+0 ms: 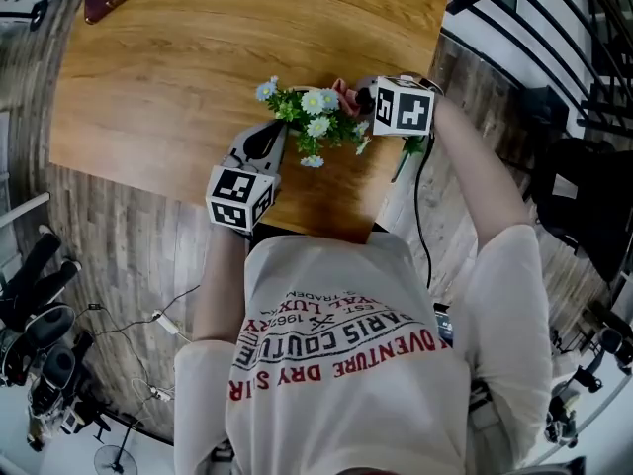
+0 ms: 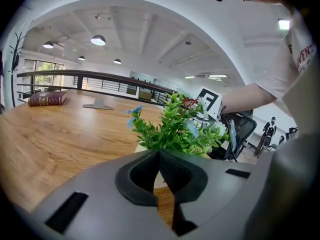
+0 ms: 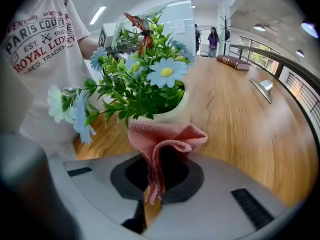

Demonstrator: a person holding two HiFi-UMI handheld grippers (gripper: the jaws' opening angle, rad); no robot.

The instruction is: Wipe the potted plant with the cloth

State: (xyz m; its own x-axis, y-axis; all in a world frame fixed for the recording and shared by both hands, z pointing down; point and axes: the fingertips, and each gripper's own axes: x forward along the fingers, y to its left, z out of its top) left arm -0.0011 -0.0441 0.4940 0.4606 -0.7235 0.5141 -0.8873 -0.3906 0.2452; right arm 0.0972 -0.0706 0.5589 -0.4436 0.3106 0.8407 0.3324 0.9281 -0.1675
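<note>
While pinched between right gripper (image 3: 148, 191) jaws, cloth (image 3: 167, 138) presses potted plant (image 3: 145, 86)

Bright ceiling lighting, sharp focus, fisheye edges

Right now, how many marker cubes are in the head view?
2. The left cube sits on the left hand-held gripper, left of the potted plant. The right cube sits on the right hand-held gripper, right of the plant. None looks hidden.
</note>
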